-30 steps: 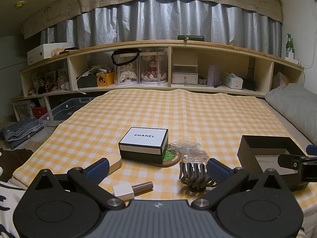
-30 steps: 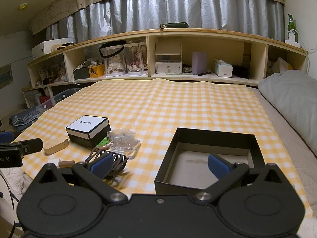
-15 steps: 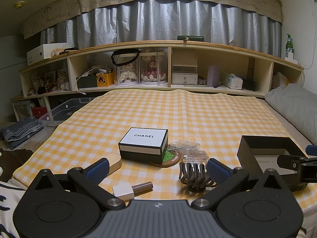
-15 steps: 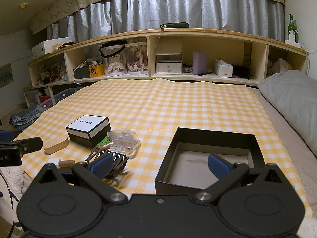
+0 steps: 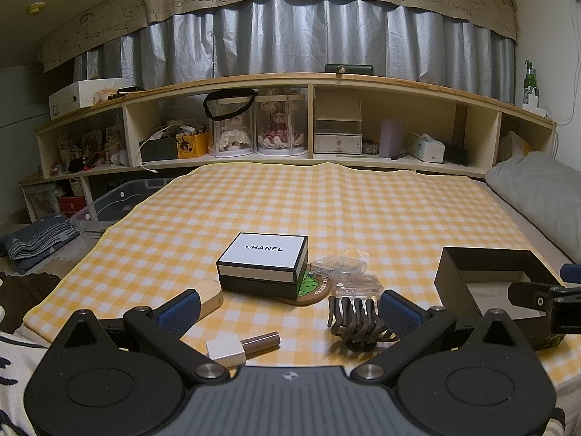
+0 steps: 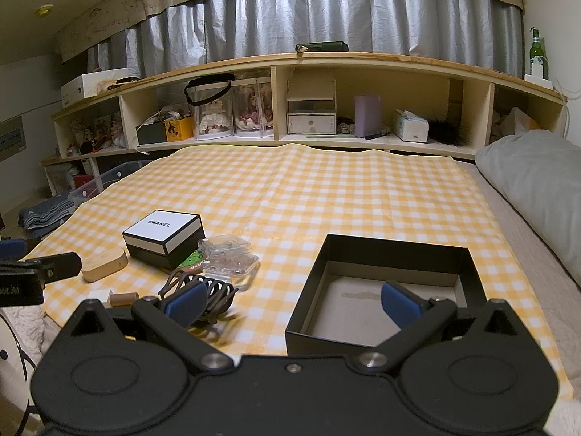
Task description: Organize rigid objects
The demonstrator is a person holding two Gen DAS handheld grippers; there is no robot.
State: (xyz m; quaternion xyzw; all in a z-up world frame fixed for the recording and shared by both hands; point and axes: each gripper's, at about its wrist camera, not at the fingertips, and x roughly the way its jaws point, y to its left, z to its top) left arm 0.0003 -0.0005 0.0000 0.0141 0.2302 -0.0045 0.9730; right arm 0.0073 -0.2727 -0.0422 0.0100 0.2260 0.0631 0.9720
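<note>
On the yellow checked cloth [image 5: 326, 203] lie a black-and-white Chanel box [image 5: 263, 265], a round green coaster [image 5: 311, 287], two clear plastic cases [image 5: 348, 276], a dark hair claw [image 5: 357, 321], a wooden block [image 5: 210, 296] and a lipstick with a white cap [image 5: 241, 347]. An open black box [image 6: 385, 287] stands empty at the right. My left gripper [image 5: 288, 310] is open above the lipstick and claw. My right gripper [image 6: 292, 296] is open, one fingertip over the claw [image 6: 203, 290], the other over the black box.
A long wooden shelf [image 5: 308, 83] full of small items runs along the back under grey curtains. A grey pillow [image 6: 537, 181] lies at the right edge. A clear storage bin [image 5: 109, 203] and folded clothes [image 5: 36, 239] sit on the floor at the left.
</note>
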